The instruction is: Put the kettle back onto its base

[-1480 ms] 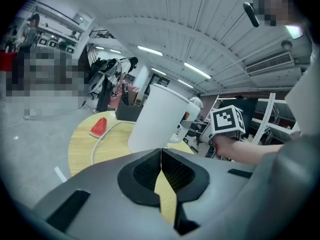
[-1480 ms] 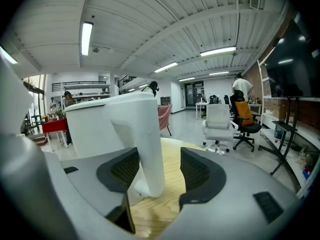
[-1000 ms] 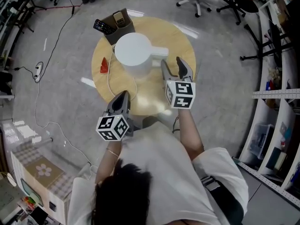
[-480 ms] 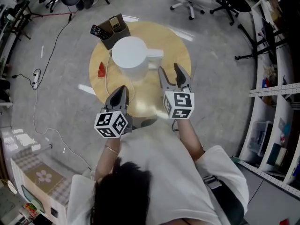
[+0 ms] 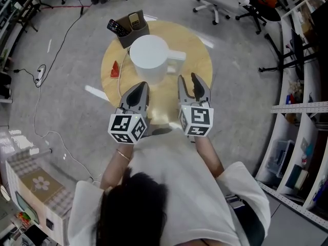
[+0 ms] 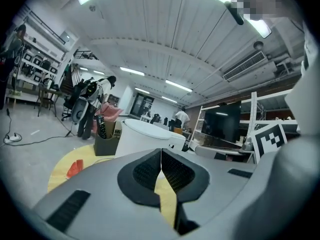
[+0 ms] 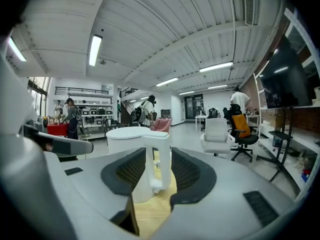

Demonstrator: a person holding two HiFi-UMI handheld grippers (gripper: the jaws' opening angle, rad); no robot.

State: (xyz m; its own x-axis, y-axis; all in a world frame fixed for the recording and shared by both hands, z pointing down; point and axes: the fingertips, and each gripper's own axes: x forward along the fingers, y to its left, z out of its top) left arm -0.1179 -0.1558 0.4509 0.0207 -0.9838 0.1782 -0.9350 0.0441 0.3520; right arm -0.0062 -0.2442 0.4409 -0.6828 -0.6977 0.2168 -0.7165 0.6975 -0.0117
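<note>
- Kettle [image 5: 148,53]: smooth white plastic, a squat round body with a flat lid and a boxy loop handle [image 5: 177,55] pointing to the person's right. It stands upright near the middle of the table [image 5: 200,40]. Whether a base lies under it cannot be told.
- The table is round with a pale wood-grain top that shines where the light strikes.
- A thin white cord [image 5: 120,83] curves across the wood from the kettle's left side.
- A dark, square holder [image 5: 134,32] with a black remote [image 5: 117,27] stands just behind the kettle. A small red object [image 5: 115,69] lies near the left rim.
- Left claw [image 5: 141,86]: its ribbed black pads are pressed together with nothing between them. It points nearly level at the kettle's near side, apart from it.
- Right claw [image 5: 188,78]: its jaws have just been closing and stand partly apart. Nothing is between the pads. The gap lines up with the handle, which lies just ahead of the tips, untouched.
- Both grey bodies carry marker cubes [image 5: 126,128] at the rear, over the table's near edge.
</note>
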